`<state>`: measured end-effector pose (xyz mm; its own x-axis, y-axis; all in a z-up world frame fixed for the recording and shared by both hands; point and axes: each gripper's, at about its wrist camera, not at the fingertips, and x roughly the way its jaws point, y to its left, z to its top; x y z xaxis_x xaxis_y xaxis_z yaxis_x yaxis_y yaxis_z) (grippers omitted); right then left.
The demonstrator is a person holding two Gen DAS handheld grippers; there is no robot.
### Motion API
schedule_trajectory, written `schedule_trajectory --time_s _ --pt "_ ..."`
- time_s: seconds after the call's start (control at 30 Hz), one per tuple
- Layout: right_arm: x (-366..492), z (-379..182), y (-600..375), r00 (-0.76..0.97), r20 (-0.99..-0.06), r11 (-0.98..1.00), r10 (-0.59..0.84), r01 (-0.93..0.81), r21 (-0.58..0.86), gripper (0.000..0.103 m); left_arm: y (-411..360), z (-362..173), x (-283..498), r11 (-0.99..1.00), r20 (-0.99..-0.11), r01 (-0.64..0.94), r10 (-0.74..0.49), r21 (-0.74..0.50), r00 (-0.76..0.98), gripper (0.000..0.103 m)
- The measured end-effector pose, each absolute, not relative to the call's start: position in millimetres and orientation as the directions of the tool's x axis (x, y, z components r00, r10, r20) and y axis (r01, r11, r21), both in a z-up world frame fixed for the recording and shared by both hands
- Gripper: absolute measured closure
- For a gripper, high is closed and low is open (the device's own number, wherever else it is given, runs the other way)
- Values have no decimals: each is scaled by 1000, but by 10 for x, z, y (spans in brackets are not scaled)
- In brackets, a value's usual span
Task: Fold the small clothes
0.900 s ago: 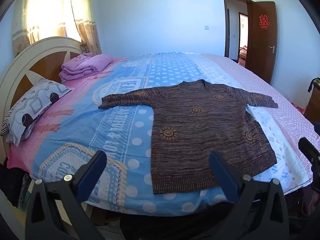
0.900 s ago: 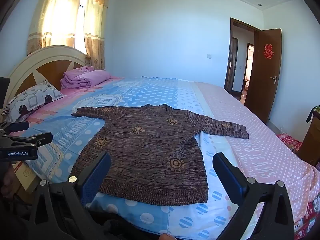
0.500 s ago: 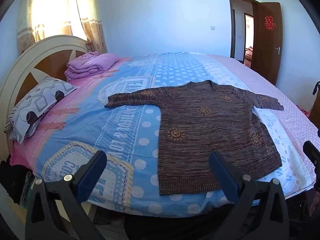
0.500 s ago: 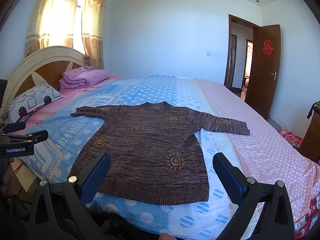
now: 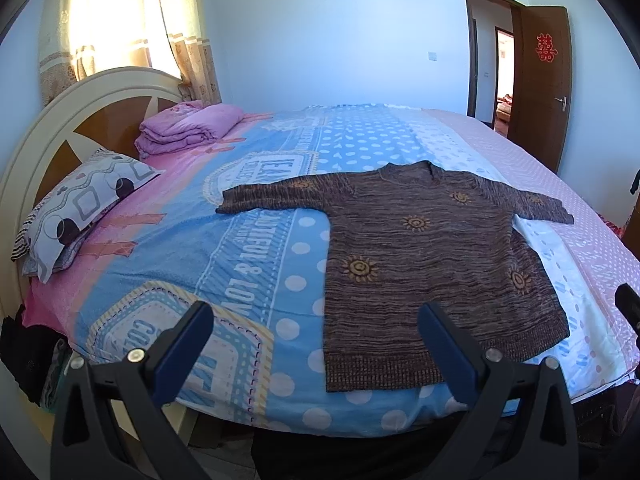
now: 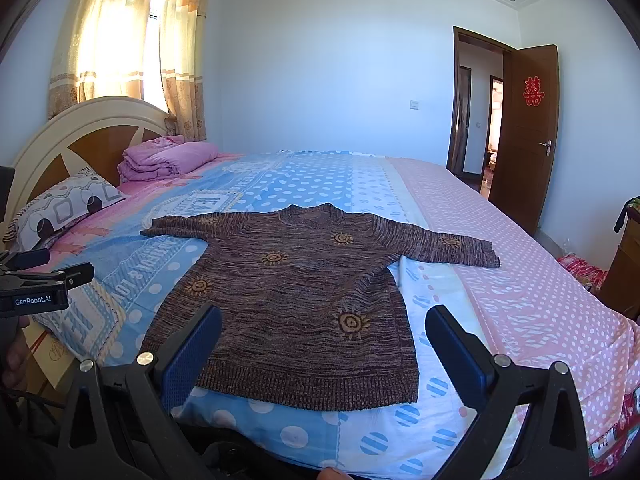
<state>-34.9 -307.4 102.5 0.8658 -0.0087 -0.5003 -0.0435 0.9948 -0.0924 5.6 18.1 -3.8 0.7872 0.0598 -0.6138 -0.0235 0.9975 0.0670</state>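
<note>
Left claw point(image 5: 312, 320) at bottom of frame, spread wide, gripping nothing. Right claw point(image 6: 322, 326) likewise wide apart, empty, above sweater hem. Brown sweater point(image 5: 424, 248) flat on bed point(image 5: 224, 248), centre frame, sleeves outstretched. Pillow point(image 5: 80, 208) at left. Folded pink blanket point(image 5: 188, 128) upper left, by headboard point(image 5: 60, 120).

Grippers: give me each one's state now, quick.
Left gripper: open, holding nothing, short of the brown sweater.
Right gripper: open, holding nothing, fingers spread above the sweater's hem.
</note>
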Motion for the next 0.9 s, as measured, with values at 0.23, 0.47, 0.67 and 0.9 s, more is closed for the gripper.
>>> schedule_trajectory --time_s 0.23,0.47,0.67,0.9 --pt "-351 1027 -3082 867 -498 995 -9 -42 -91 1 188 -47 64 997 -614 -27 63 68 787 0" --pt "-351 1027 -3086 867 -499 995 -8 -42 -89 1 191 -48 67 997 -612 -29 65 68 788 0" --pt "-349 1025 -3084 865 -502 995 -8 -42 -88 1 202 -45 71 997 -613 -30 65 67 787 0" --pt "-357 1016 -3078 865 -502 995 -5 -43 -86 1 234 -39 80 997 -613 -36 68 64 787 0"
